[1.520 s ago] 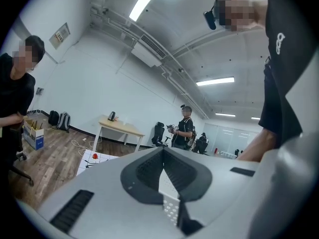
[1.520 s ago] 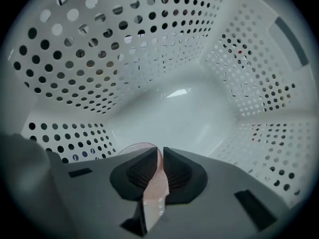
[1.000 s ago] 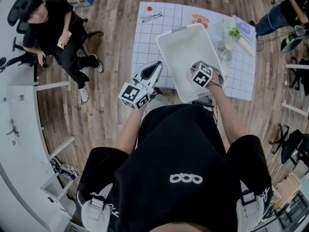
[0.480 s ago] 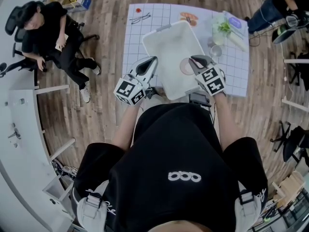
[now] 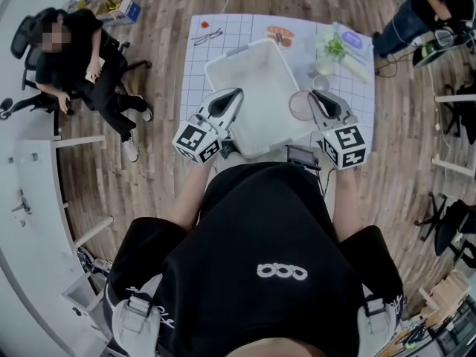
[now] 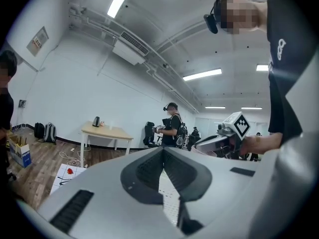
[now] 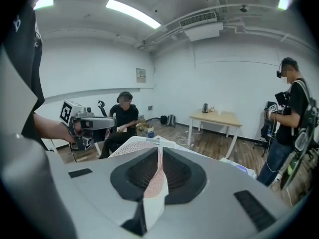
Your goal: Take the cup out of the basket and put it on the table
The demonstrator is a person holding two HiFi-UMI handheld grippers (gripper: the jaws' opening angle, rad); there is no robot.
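Jaws of the right gripper (image 5: 315,100) are clamped on the wall of the pink cup (image 5: 300,105), which is held just beside the right rim of the basket (image 5: 256,88), above the desk (image 5: 245,28). Jaws of the left gripper (image 5: 236,96) are closed on the basket's left rim.

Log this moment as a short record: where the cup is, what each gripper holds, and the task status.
cup: pink translucent cup, seen over the right edge of the white perforated plastic basket in the head view
right: right gripper shut on the cup's thin wall
left: left gripper shut on the basket's wall
table: white gridded table
status: cup not yet set on the table
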